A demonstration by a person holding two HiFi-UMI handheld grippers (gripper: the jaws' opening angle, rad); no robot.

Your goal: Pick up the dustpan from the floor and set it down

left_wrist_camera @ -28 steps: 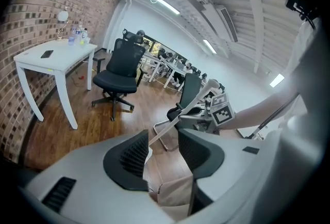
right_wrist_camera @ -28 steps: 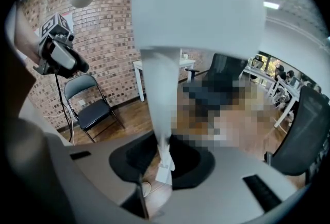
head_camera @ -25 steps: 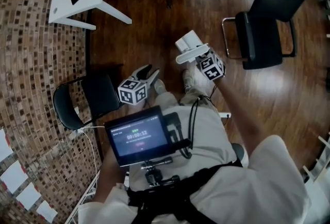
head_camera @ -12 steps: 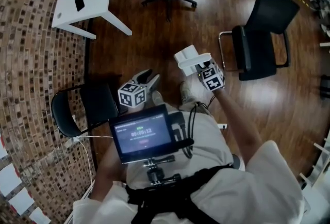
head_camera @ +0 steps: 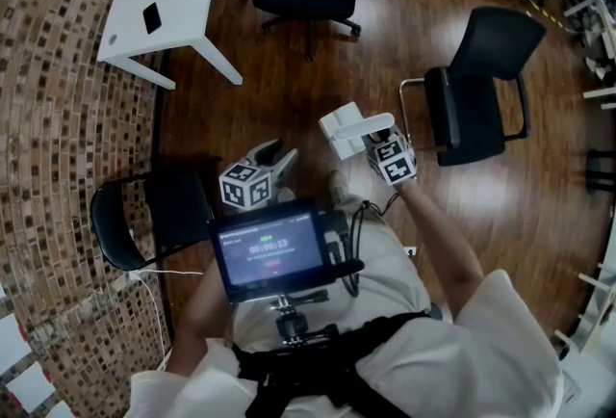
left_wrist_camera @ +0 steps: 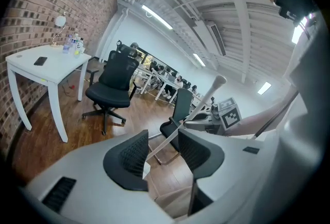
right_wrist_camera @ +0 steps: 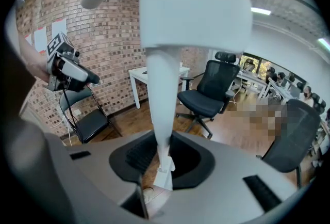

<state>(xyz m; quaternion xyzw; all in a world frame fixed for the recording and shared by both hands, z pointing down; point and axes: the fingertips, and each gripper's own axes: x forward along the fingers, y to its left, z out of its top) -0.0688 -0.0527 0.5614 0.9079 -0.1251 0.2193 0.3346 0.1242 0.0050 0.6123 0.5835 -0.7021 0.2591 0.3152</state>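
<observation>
1. Dustpan (head_camera: pixel 345 129): it hangs well above the wood floor (head_camera: pixel 289 60), just in front of the person, pinched by its handle in the right hand-held gripper (head_camera: pixel 373 143).
2. It has risen slightly with that gripper over the last second. The pick-up looks done, and setting it down remains.
3. Only the right gripper view shows the jaws pressed on the handle (right_wrist_camera: pixel 161 109). The left gripper view shows the left hand-held gripper (left_wrist_camera: pixel 162 152) spread and empty.

We are holding dustpan (head_camera: pixel 345 129) in right gripper (head_camera: pixel 373 143), lifted over wood floor (head_camera: pixel 289 89). Left gripper (head_camera: pixel 274 156) hovering alongside, jaws apart. Black chair (head_camera: pixel 476 84) standing just right.
</observation>
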